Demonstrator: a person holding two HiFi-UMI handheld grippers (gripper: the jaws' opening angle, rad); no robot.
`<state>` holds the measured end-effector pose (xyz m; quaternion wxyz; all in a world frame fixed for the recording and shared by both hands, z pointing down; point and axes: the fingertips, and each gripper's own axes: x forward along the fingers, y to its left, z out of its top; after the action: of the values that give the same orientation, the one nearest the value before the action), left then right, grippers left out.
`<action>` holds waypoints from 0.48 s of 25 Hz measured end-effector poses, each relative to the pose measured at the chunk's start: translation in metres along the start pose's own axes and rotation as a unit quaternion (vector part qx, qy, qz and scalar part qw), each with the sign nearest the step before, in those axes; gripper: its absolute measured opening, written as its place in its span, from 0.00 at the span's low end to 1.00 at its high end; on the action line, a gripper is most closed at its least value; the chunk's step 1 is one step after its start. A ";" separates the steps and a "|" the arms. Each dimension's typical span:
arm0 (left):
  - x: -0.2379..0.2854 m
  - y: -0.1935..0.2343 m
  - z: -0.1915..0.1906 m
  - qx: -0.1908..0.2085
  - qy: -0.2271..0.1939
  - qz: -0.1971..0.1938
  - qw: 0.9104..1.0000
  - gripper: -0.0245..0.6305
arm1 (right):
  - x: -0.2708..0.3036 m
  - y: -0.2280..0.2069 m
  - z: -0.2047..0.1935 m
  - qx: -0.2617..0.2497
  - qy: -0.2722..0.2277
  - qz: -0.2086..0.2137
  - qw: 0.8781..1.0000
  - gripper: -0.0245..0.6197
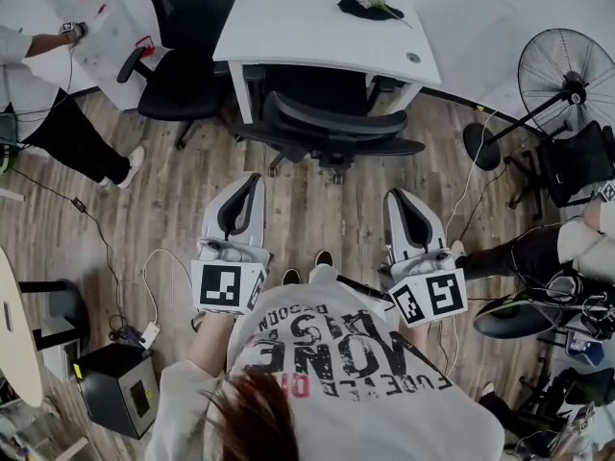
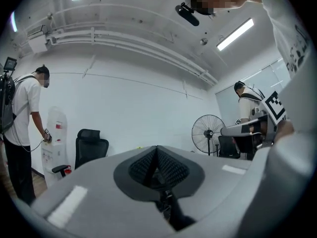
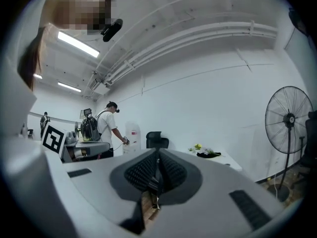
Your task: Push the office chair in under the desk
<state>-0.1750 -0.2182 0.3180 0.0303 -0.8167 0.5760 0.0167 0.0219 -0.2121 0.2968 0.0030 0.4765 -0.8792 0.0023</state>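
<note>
Here, in the head view, the black office chair with a curved backrest [image 1: 332,123] stands at the upper centre of the frame, its seat tucked beneath the near edge of the white rectangular desk [image 1: 288,27] and its backrest and star base showing just in front of that edge, above the grey wood-plank floor [image 1: 173,209]. The left gripper [image 1: 252,181] and the right gripper [image 1: 396,197] sit side by side in the middle of the frame, both pointing toward the chair but well apart from it, touching nothing. Each gripper's own view shows its ribbed black pads pressed together with nothing between them: the left gripper [image 2: 157,151] is clenched and empty, and so is the right gripper [image 3: 158,155]. A second black office chair [image 1: 187,56] stands at the upper left beside the desk, and a black pedestal fan [image 1: 567,77] is at the upper right. A dark cloth [image 1: 365,10] lies on the desk's far side.
</note>
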 end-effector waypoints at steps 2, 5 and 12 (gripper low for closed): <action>-0.005 -0.007 0.005 0.000 -0.007 -0.004 1.000 0.06 | -0.007 0.002 -0.006 -0.007 0.012 -0.004 1.000 0.08; -0.011 -0.015 0.008 -0.010 -0.010 -0.007 1.000 0.06 | -0.015 0.005 -0.014 -0.005 0.023 -0.003 1.000 0.08; -0.009 -0.032 0.003 -0.013 -0.002 0.003 1.000 0.06 | -0.030 -0.003 -0.021 0.017 0.029 0.006 0.999 0.08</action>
<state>-0.1480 -0.1986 0.3163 0.0204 -0.8152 0.5782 0.0260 0.0409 -0.1880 0.3171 0.0200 0.4711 -0.8813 0.0309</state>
